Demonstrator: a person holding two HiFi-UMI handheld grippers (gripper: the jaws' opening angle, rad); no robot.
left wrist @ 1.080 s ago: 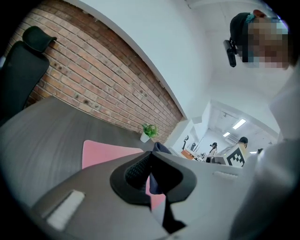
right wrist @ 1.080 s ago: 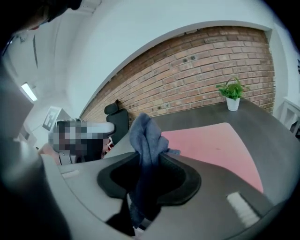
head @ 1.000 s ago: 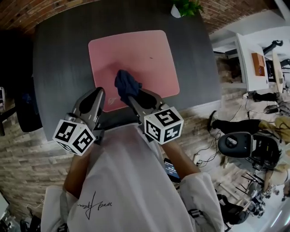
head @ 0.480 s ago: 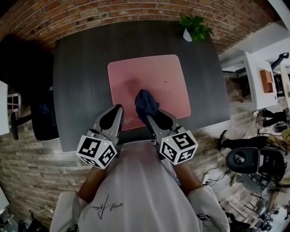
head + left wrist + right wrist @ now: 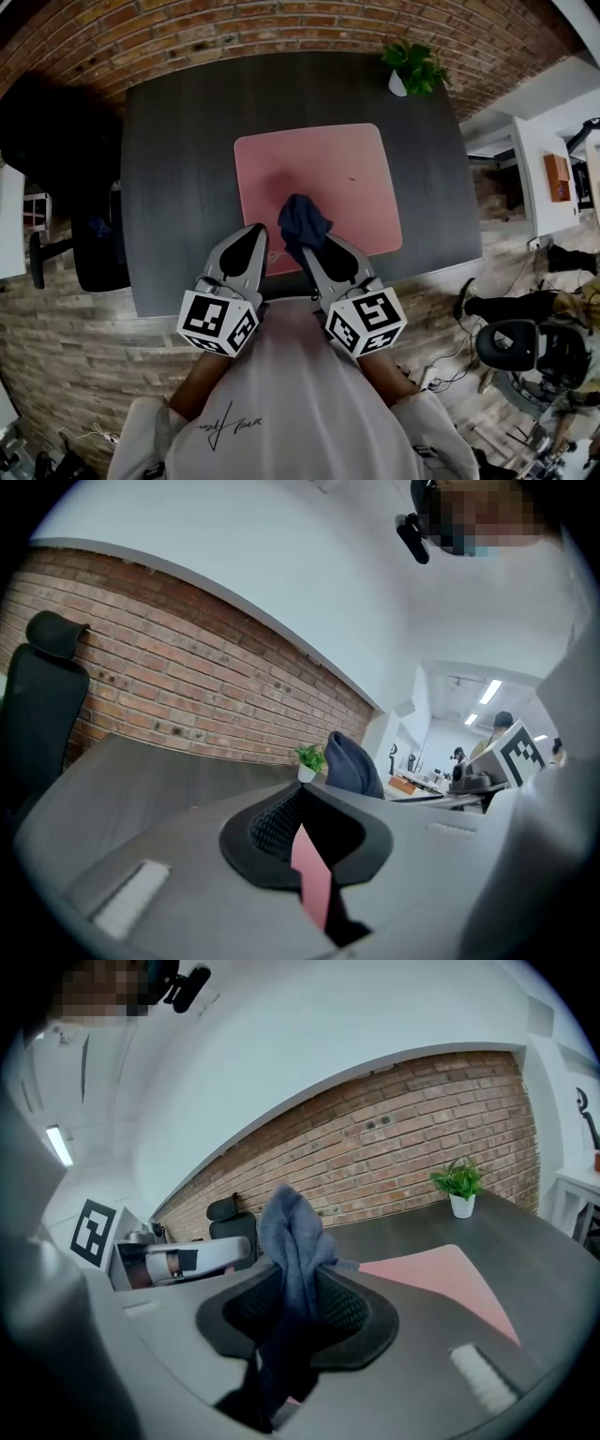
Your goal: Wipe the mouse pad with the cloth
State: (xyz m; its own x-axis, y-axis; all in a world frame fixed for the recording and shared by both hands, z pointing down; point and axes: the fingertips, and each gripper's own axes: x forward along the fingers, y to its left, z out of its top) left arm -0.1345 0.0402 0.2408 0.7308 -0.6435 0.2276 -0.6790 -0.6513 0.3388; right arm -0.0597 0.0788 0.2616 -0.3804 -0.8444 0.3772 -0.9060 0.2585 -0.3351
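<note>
A pink mouse pad (image 5: pixel 323 178) lies in the middle of the dark table (image 5: pixel 178 169). My right gripper (image 5: pixel 307 246) is shut on a dark blue cloth (image 5: pixel 302 223), which bunches up over the pad's near edge. In the right gripper view the cloth (image 5: pixel 292 1232) stands up between the jaws, with the pad (image 5: pixel 441 1274) beyond it. My left gripper (image 5: pixel 254 234) hovers just left of it at the pad's near left corner, jaws shut on nothing. In the left gripper view a thin strip of pad (image 5: pixel 309 874) shows between them, and the cloth (image 5: pixel 352 761) is to the right.
A small potted plant (image 5: pixel 412 66) stands at the table's far right corner by the brick wall. A black office chair (image 5: pixel 94 248) sits off the table's left side. Desks and gear crowd the floor to the right (image 5: pixel 525 347).
The head view has swung, so the table now sits more central. The right gripper still holds the cloth at the pad's near edge; the left gripper stays close beside it.
</note>
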